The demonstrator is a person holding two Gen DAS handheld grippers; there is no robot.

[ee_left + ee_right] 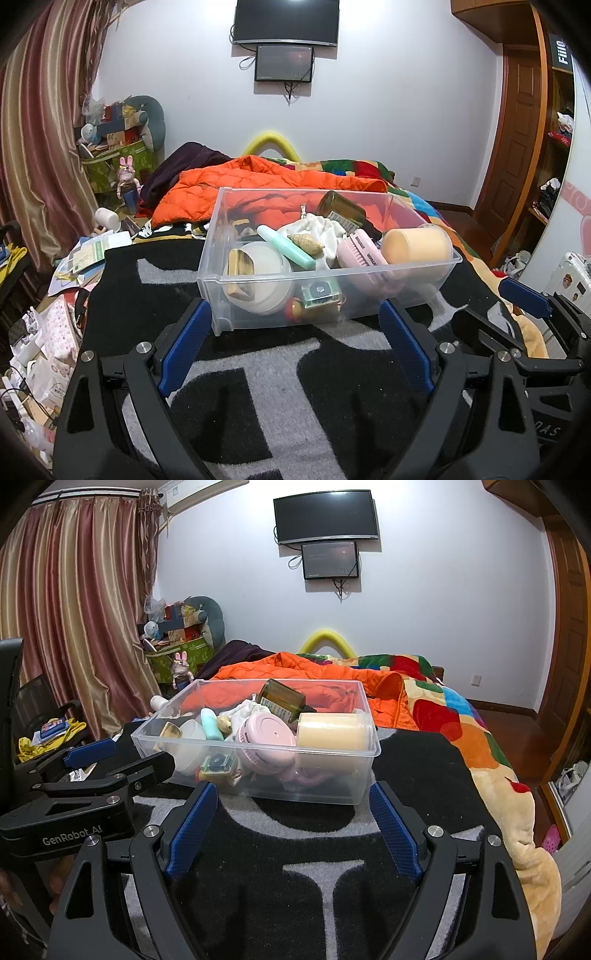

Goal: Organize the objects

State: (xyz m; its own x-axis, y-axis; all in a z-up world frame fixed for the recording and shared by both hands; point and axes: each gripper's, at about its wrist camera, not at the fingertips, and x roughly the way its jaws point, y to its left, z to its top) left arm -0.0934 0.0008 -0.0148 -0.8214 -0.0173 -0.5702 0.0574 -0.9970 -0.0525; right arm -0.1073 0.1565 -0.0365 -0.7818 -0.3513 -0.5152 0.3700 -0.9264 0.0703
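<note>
Item: clear plastic bin (258, 295) w/ misc. objects, sitting on black-and-grey blanket (258, 406) over bed, just beyond both tongs. Contents, L to R (left wrist view): white round jar (266, 273) w/ tan block (240, 266) leaning on it, near L wall; mint-green tube (286, 247) lying diagonal; small shell (306, 243) on white cloth (325, 225), mid-bin; green-framed small item (320, 291) low against front wall; amber glass bottle (341, 210) tipped on its side at rear; pink brush (364, 251); pale orange cylinder (417, 245) at R end, resting on rim. Left gripper (295, 328): jaws wide, blue pads either side of bin's front wall, nothing between, not touching bin. Right gripper (291, 805): jaws wide, empty, short of bin's near wall; also seen at R edge of left wrist view. Surroundings, L to R: striped curtain (40, 129), cluttered papers (85, 254), orange quilted jacket (266, 181) behind bin, two wall screens (286, 22), multicolour blanket (461, 731), wooden door (517, 140).
</note>
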